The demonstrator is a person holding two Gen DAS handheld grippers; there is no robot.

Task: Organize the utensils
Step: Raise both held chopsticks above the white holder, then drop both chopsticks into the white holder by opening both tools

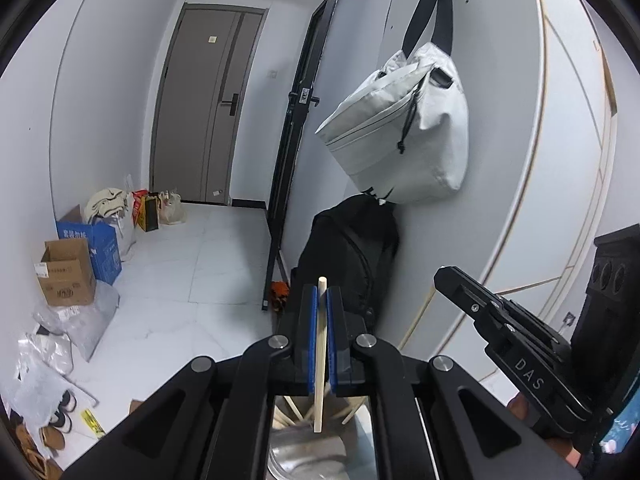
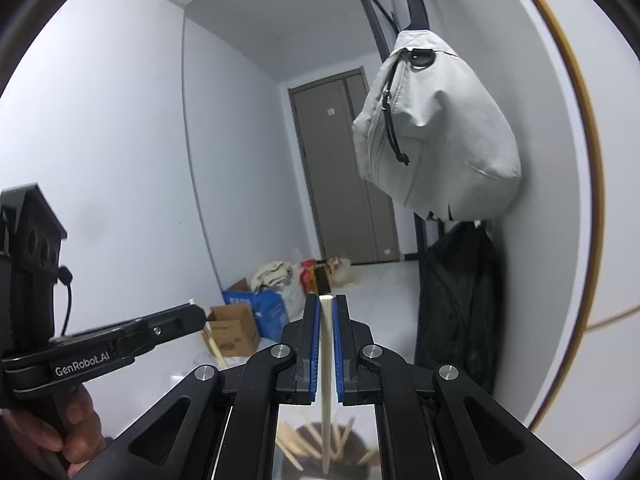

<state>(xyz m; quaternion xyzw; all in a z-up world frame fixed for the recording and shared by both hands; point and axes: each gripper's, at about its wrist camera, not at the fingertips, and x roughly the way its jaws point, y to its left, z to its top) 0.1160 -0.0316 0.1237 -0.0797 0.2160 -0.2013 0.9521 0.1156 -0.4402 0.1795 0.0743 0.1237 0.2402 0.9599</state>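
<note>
While clamping chopsticks [image 1: 320,344], tongs [image 1: 322,300] near-level.

A chopstick [image 1: 321,356] stands upright between the left gripper's [image 1: 322,300] pads, its lower end over a metal container [image 1: 308,454] with more chopsticks [image 1: 294,410] in it. The right gripper [image 2: 327,308] pinches another chopstick [image 2: 326,380] the same way. On the wall to the right, a shoulder bag [image 1: 404,132] hangs above a backpack [image 1: 352,252]. Cardboard boxes [image 1: 68,272] sit along the left wall, before the door [image 1: 204,108].
</note>
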